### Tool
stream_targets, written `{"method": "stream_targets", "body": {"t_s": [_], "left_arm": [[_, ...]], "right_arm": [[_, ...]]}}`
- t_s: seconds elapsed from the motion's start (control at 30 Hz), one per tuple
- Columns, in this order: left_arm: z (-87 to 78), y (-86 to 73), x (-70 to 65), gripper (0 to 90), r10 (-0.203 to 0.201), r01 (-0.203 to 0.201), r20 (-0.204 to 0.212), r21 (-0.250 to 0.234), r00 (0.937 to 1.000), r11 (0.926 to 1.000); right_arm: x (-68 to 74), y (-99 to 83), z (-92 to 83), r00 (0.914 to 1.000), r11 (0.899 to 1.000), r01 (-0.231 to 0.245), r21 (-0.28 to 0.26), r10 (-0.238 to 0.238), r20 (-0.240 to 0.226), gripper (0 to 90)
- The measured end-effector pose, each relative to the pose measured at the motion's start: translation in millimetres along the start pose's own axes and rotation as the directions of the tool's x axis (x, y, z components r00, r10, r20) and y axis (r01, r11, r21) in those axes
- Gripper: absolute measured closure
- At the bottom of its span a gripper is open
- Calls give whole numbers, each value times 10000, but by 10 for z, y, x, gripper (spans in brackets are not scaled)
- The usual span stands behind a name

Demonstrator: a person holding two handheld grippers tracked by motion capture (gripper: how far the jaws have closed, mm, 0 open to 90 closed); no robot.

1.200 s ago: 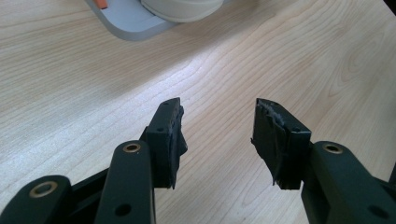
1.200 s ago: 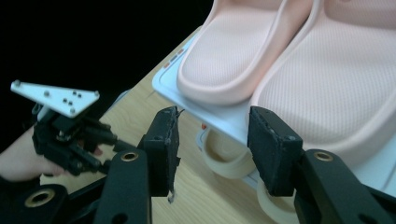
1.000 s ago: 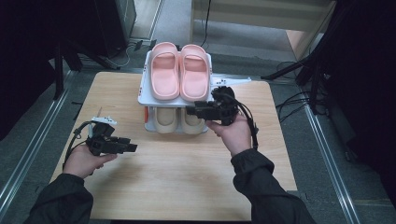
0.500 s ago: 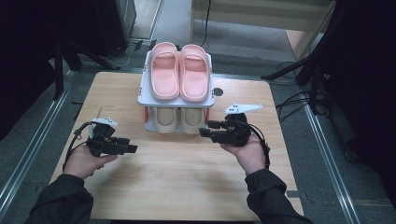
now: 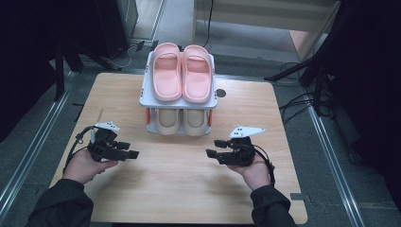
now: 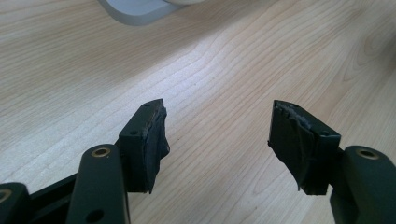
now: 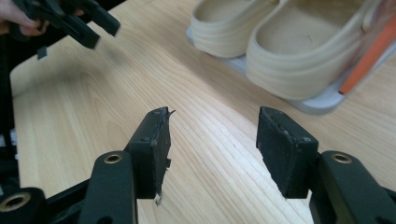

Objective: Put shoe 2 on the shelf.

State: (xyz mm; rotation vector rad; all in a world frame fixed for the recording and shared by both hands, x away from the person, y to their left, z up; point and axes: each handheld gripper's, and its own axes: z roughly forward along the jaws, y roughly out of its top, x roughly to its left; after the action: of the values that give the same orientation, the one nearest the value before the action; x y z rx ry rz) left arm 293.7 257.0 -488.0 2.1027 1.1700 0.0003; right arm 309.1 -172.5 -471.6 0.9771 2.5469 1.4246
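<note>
A white two-shelf rack [image 5: 146, 99] stands at the back middle of the wooden table [image 5: 179, 189]. A pair of pink slippers [image 5: 182, 73] lies on its top shelf, and a beige pair [image 5: 182, 120] sits on the lower one, also seen up close as beige slippers [image 7: 289, 42]. My left gripper [image 5: 130, 149] hovers low over the front left of the table; its jaws [image 6: 217, 116] have just been opening and hold nothing. My right gripper [image 5: 213, 147] is at the front right, pointing left. Its jaws [image 7: 214, 116] have also just been opening, with only bare wood between them.
A small dark round grommet [image 5: 220, 92] sits in the tabletop right of the rack. An orange post [image 7: 369, 56] holds the rack's corner. Dark stands and cables [image 5: 302, 101] crowd the floor around the table. The other gripper [image 7: 70, 21] shows far off.
My right hand has come down from beside the rack's right side to the table's front right. The left hand has stayed where it was.
</note>
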Motion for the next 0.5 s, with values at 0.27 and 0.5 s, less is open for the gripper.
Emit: {"method": "stream_targets", "body": {"t_s": [0.27,0.5], "left_arm": [[5,-87,-23,370,653,-651,-67,221,9978,9976],[-19,-120,-14,353,784,-783,-242,59,9966,9969]], "right_arm": [[-81,-46,54,9999,9999,-90,70,91,-80,455],[-58,-35,117,9992,9990,390,228,-387,-138,445]]}}
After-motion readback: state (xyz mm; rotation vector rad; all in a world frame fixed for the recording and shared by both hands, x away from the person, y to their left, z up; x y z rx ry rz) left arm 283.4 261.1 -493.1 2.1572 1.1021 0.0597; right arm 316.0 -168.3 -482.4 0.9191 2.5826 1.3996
